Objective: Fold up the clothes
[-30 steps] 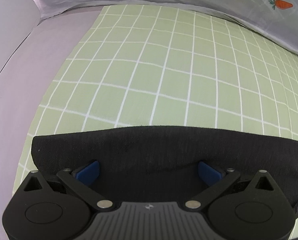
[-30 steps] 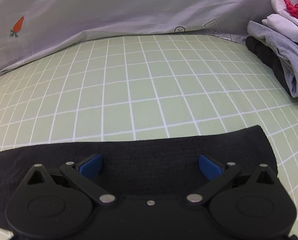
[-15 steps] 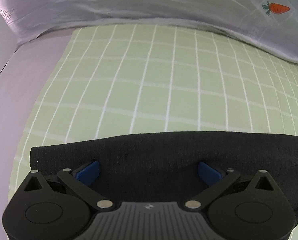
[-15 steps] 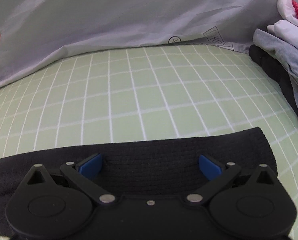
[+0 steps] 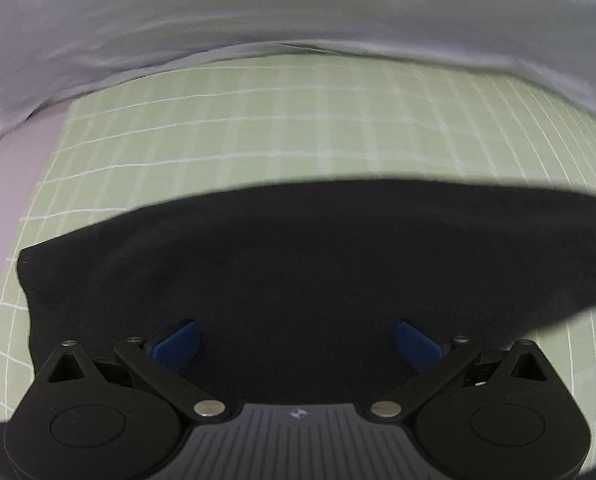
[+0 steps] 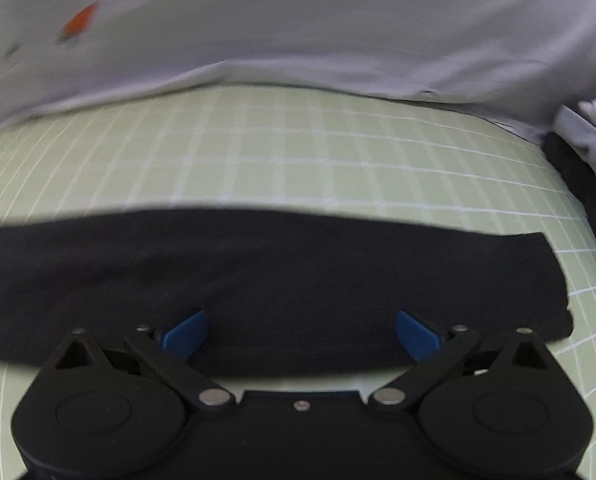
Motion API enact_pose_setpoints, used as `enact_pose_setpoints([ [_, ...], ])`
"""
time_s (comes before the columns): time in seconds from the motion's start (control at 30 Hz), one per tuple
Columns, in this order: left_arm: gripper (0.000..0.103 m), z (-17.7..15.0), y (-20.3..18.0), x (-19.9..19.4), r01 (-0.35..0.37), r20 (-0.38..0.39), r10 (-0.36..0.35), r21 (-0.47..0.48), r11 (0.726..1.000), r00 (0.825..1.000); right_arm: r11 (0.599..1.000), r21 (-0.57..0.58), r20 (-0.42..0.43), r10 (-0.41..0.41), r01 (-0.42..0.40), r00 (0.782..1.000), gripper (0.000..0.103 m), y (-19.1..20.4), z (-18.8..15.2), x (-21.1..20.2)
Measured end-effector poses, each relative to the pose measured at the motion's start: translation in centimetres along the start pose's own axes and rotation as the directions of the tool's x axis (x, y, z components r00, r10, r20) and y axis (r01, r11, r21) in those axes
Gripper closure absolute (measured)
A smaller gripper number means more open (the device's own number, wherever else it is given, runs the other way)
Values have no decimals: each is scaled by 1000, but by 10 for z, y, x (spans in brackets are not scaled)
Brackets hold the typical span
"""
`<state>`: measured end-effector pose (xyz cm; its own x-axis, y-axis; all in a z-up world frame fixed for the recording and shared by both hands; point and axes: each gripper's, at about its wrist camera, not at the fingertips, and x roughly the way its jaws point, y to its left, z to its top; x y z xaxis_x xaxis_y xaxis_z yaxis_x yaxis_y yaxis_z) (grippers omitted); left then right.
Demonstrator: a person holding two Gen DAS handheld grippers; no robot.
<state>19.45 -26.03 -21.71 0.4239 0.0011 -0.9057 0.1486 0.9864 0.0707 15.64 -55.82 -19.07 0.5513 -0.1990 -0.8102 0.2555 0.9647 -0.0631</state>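
Your work surface was the green checked sheet [image 5: 282, 128] with its white grid lines, seen again under your right hand [image 6: 298, 152]. Behind it rose a pale grey cover [image 5: 258, 20], also filling the top of the right view [image 6: 318, 20] and printed with a blurred orange carrot [image 6: 80, 24]. Both views were smeared with motion blur.

Across the sheet lay the black garment [image 5: 298, 264], a broad dark band running from one side to the other. Its left corner showed in the left view, and its ribbed right end [image 6: 498, 280] showed in the right view.

At the far right edge sat a stack of folded clothes [image 6: 586, 160], black under grey and white, well apart from the garment.

Your left gripper [image 5: 296, 340] had its blue pads [image 5: 178, 340] spread wide over the black cloth and clamped nothing. Your right gripper [image 6: 301, 336] was the same: pads [image 6: 186, 334] far apart above the garment's near edge, gripping nothing.
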Motion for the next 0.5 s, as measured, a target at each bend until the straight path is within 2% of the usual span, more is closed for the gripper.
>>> enact_pose_setpoints([
  [0.13,0,-26,-24,-10,-32,34,30,70,997,999,998,46,-12,31,-31,999,1,-1,-19,-15],
  [0.2,0,-38,-27,-17,-24,44,21,81,996,999,998,54,-16,34,-33,999,0,-4,-26,-23],
  [0.33,0,-49,-27,-25,-5,32,3,79,997,999,1000,23,-41,12,-11,999,0,-5,-42,-36],
  [0.5,0,-68,-29,-46,1,53,-4,49,999,999,999,52,-44,-5,7,999,0,-10,-61,-61],
])
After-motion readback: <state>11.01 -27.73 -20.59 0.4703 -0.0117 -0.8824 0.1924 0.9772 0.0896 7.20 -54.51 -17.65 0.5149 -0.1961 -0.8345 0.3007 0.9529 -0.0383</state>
